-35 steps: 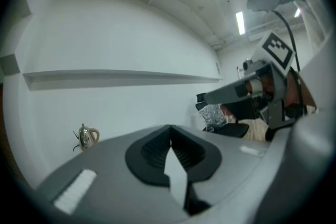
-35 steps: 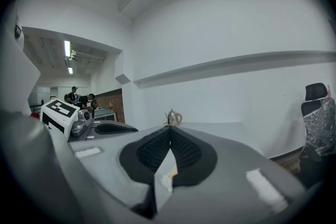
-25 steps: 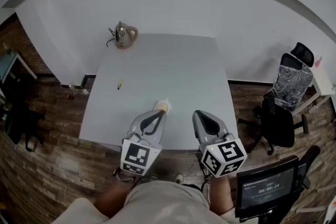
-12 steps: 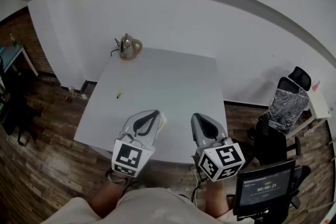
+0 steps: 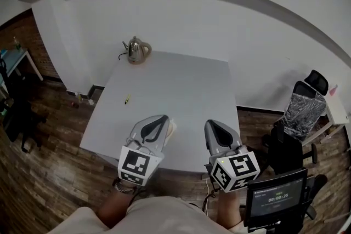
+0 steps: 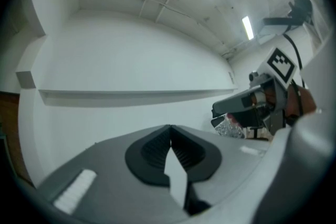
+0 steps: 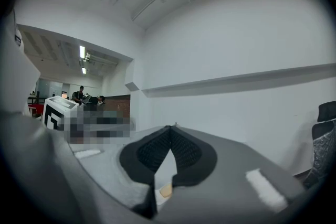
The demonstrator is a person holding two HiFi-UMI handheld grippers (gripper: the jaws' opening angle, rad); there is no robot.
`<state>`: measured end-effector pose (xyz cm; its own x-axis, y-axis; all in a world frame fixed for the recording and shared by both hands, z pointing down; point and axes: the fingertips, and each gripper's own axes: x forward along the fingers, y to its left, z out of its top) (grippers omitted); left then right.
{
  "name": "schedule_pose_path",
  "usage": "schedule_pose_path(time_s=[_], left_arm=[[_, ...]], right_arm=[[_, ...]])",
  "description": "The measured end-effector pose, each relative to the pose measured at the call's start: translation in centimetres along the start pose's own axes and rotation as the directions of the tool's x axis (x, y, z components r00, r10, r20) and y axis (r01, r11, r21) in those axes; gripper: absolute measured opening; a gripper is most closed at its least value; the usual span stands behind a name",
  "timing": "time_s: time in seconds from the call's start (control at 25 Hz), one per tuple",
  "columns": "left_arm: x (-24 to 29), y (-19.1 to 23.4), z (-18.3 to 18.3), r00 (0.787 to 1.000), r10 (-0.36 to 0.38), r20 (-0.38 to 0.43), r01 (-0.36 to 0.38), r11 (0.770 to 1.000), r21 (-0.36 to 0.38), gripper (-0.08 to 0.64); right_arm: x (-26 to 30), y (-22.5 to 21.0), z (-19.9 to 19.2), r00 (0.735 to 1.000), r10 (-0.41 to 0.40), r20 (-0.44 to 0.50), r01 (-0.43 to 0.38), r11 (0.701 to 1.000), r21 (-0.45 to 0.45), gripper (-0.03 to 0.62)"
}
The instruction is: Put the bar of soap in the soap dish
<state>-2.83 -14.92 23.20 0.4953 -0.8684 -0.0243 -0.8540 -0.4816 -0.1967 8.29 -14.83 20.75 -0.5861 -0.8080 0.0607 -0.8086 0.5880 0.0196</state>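
Kettle of shiny steel stands at the far left corner of the square pale grey table. I read the left grey two-jaw gripper as closed and empty. A tan bar of soap peeks out on the table just right of its tips. The right grey two-jaw gripper has its jaws together, holding nothing.

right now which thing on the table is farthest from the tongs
The kettle, at the far left corner; the small yellow thing lies nearer, the tan thing shows by the left tongs.
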Motion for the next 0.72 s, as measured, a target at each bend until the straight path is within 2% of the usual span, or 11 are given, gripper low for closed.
schedule_pose_path(time_s=[0.72], left_arm=[[0.7, -1.6, -0.4, 1.000, -0.016, -0.021, 0.015, 0.999, -0.037, 0.006]], right_arm=[[-0.5, -0.2, -0.7, 1.000, 0.000, 0.003, 0.000, 1.000, 0.011, 0.002]])
